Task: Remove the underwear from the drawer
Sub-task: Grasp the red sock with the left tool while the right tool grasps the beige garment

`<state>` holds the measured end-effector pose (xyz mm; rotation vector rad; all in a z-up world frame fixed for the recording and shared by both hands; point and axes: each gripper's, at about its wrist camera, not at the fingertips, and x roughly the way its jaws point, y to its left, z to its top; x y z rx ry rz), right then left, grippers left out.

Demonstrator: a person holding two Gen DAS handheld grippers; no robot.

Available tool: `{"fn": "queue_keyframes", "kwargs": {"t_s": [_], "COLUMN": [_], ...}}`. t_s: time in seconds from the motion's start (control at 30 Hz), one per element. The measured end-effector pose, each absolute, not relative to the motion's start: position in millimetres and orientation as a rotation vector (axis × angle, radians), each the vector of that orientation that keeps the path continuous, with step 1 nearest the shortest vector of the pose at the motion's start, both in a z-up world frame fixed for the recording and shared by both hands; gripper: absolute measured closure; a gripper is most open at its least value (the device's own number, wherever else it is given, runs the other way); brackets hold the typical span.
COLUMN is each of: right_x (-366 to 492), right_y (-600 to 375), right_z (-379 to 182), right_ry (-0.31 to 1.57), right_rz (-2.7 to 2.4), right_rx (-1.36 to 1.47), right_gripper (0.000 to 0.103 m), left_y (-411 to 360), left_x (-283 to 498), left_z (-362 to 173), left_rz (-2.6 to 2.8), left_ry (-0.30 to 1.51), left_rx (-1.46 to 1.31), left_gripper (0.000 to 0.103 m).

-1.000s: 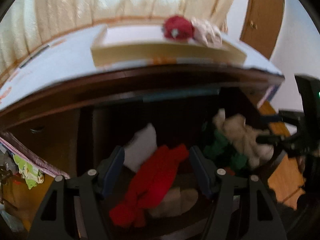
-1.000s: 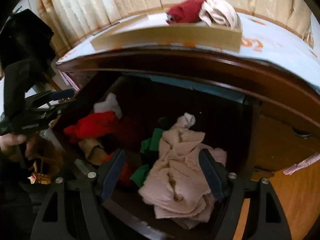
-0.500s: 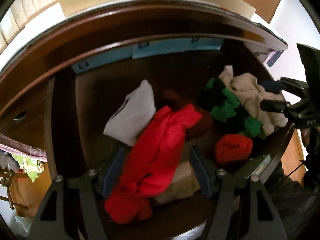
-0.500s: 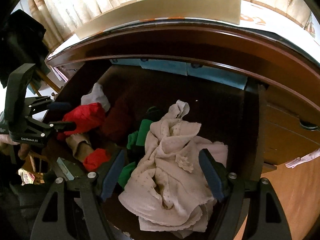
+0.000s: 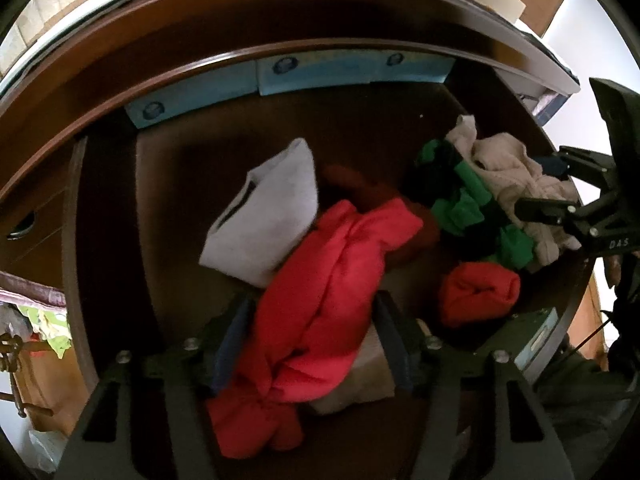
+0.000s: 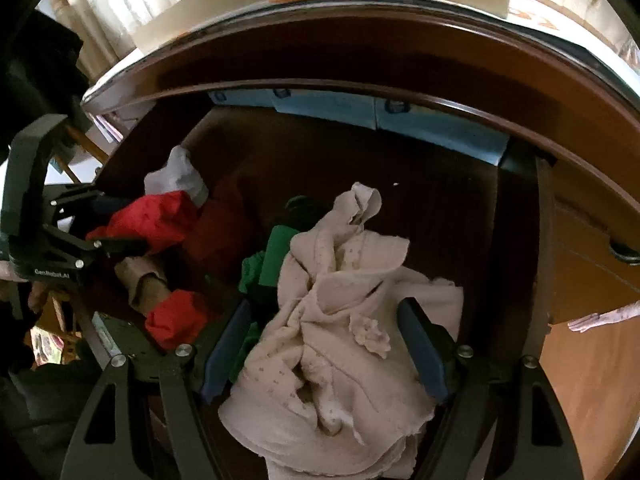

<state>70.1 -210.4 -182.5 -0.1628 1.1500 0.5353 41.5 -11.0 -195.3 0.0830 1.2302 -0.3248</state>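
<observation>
Left tongs (image 5: 312, 344) straddling red underwear (image 5: 320, 312) near the drawer (image 5: 108, 240) front edge, jaws just closing, not yet pinching. Right tongs (image 6: 324, 344) spread around beige underwear (image 6: 344, 320).

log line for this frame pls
phase: reach | left gripper: closing around red garment | right gripper: open over beige garment | drawer: open

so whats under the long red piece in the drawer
A tan folded garment pokes out beneath the long red garment, and a darker red cloth sits under its far end. The rest beneath is covered.
</observation>
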Motion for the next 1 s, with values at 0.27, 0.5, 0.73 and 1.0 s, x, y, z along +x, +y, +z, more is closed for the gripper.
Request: {"fn": "queue_keyframes", "kwargs": {"t_s": [0.27,0.5,0.73,1.0], "right_x": [68,62,58,54], "right_y": [-196,-202,-205,-202], "right_z": [-190,-185,-178,-173], "right_ry": [1.151,1.094,1.04,0.994], "right_rz": [0.531,0.57,0.565,0.574], "right_rx": [-0.239,-0.226,-0.202,-0.196], "right_gripper": [0.037,0.067,0.07,0.07], "left_y": [-19,-16,-9,-11], "left_x": [40,37,34,27], "left_z": [-194,-189,-179,-179], "left_rz": [-0.319,-0.299,-0.278,-0.275], "left_ry": [1.199,1.143,1.07,1.019], "left_rx": [0.162,0.138,0.042,-0.025], "left_gripper": [0.052,0.065,0.067,0.067]}}
